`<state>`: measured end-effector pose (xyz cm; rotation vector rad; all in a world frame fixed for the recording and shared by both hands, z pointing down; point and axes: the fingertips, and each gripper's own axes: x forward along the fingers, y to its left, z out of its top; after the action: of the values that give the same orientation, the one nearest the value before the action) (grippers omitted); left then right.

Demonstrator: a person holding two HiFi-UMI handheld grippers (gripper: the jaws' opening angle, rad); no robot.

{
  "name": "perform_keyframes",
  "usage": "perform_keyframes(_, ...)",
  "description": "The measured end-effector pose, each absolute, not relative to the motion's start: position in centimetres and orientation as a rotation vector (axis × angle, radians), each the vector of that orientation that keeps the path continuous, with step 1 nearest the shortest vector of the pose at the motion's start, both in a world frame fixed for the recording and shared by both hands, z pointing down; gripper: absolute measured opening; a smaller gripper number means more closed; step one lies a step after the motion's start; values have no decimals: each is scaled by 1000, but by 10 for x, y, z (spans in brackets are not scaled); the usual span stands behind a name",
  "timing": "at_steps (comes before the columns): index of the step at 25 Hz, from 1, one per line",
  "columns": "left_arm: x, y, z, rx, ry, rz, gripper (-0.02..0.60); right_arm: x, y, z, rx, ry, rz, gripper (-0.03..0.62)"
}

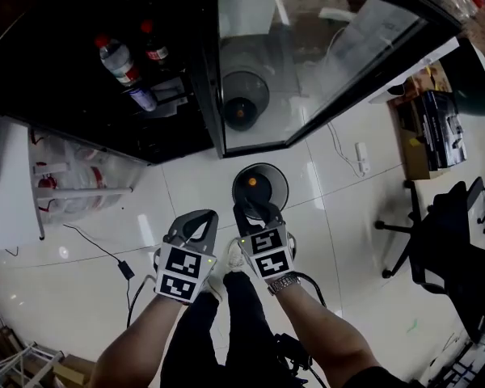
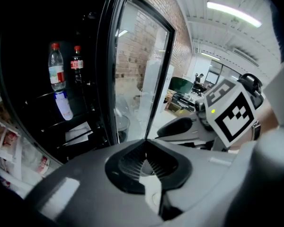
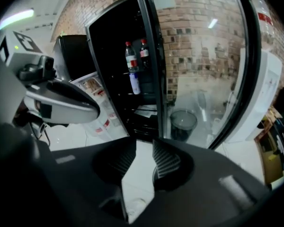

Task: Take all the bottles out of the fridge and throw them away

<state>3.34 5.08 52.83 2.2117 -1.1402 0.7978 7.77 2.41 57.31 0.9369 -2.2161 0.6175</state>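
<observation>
Head view is showing the left hand-held gripper (image 1: pixel 200 217) hanging with jaws together, the right hand-held gripper (image 1: pixel 255 209) slightly parted and empty, while three bottles (image 1: pixel 117 59) are sitting inside the open fridge (image 1: pixel 56 23).

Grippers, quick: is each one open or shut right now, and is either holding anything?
Left gripper: shut, tips touching, nothing held.
Right gripper: slightly open, nothing between the jaws.

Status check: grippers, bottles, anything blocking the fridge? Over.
Left gripper shut, empty; right gripper slightly open, empty. Water bottle, dark bottle, white bottle all in the fridge, untouched. Door wide open; bin on floor ahead, nothing blocking.
</observation>
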Motion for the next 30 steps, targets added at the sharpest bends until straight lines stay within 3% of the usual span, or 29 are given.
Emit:
perform_keyframes(15,-72,43,410,2128,-1599,648,3,-36,-16,416,758,-2494,326,192)
perform_keyframes(22,-124,33,385,2120,-1682,600,3,-96,-56,383,795,-2517,245,209)
perform_keyframes(30,-161,6,370,2160,-1660,559,3,-141,-111,378,903,-2464,254,273)
